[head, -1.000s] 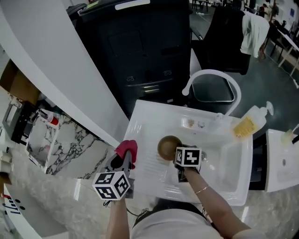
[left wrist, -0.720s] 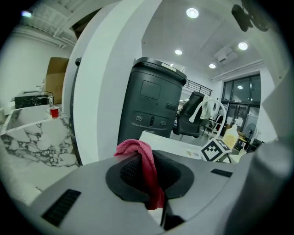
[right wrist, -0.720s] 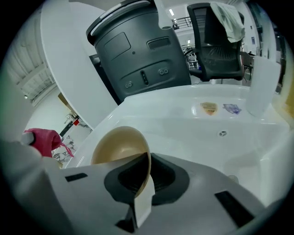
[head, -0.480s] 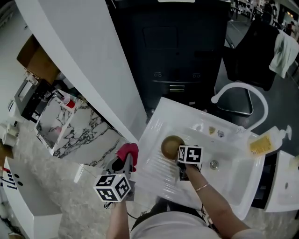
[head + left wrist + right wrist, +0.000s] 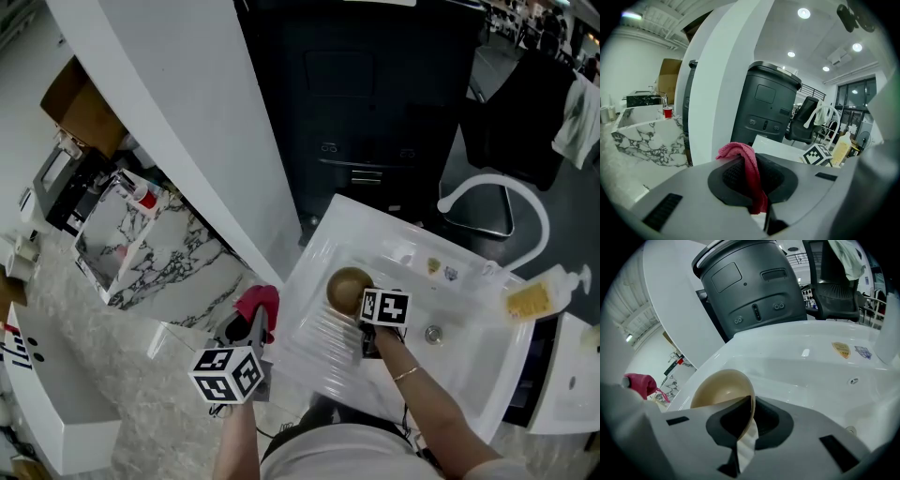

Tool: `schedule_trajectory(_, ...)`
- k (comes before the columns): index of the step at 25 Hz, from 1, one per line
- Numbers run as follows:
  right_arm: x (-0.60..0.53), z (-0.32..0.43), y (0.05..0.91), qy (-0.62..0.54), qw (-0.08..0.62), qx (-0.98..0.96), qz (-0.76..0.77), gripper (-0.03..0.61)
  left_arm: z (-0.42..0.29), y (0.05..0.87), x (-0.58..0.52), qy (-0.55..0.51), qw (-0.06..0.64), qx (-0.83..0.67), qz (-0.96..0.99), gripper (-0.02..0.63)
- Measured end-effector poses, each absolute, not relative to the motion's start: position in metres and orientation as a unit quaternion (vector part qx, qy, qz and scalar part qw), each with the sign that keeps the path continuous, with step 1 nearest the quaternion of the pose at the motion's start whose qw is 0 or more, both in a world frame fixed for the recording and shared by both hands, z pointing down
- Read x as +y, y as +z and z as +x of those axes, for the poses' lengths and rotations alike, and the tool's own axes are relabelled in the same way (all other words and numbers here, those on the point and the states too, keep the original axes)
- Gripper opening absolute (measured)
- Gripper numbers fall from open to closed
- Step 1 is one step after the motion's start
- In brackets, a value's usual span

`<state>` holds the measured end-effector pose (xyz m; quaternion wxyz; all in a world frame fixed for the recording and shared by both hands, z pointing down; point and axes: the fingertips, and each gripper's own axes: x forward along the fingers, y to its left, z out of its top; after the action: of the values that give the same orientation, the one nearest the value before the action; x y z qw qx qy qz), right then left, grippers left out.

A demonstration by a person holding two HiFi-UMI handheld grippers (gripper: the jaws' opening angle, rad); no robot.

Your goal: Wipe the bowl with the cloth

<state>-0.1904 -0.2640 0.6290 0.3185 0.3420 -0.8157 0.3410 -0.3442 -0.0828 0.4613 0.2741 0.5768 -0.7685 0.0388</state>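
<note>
A tan bowl point(image 5: 347, 289) point(image 5: 723, 391) hangs tilted over the white sink's point(image 5: 469, 361) ribbed drainboard, pinched by its rim. My right gripper point(image 5: 366, 323) point(image 5: 749, 414) is shut on that rim, at the bowl's near right side. A pink-red cloth point(image 5: 258, 307) point(image 5: 744, 168) is bunched between the jaws of my left gripper point(image 5: 251, 330) point(image 5: 757, 183), which is shut on it. It sits left of the sink, over the counter edge, a short way from the bowl. The cloth point(image 5: 641, 384) also shows at the left in the right gripper view.
A white faucet point(image 5: 506, 192) arches over the sink's far side, with a yellow soap bottle point(image 5: 539, 297) to its right. A dark bin point(image 5: 375, 103) stands behind the sink. A marble-patterned box point(image 5: 155, 258) lies on the left. The drain point(image 5: 432, 332) sits in the basin.
The head view has swung so the sink sits further right and lower. Both grippers keep their holds; bowl and cloth stay about the same distance apart.
</note>
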Motion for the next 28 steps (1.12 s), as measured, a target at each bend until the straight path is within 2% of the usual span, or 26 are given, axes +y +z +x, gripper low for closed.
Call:
schedule_trajectory(4,-0.265,-0.192,0.628,0.337,0.313,-0.82,0.339,0.033,-0.343,0.462,-0.083,0.04,0.275,-0.766,0.579,0.043)
schedule_trajectory(8,-0.264,-0.195,0.626,0.34,0.299,-0.827,0.333,0.098,-0.342,0.462,-0.082,0.042,0.274,-0.765,0.581,0.043)
schedule_trajectory(12,-0.266,-0.191,0.616,0.327,0.282,-0.836,0.338,0.132,-0.34,0.46,-0.082,0.043,0.272,-0.762,0.586,0.044)
schedule_trajectory(28,-0.257,-0.145,0.533,0.228,0.192,-0.873,0.386,0.133,-0.306,0.453,-0.096,0.047,0.251,-0.726,0.639,0.044)
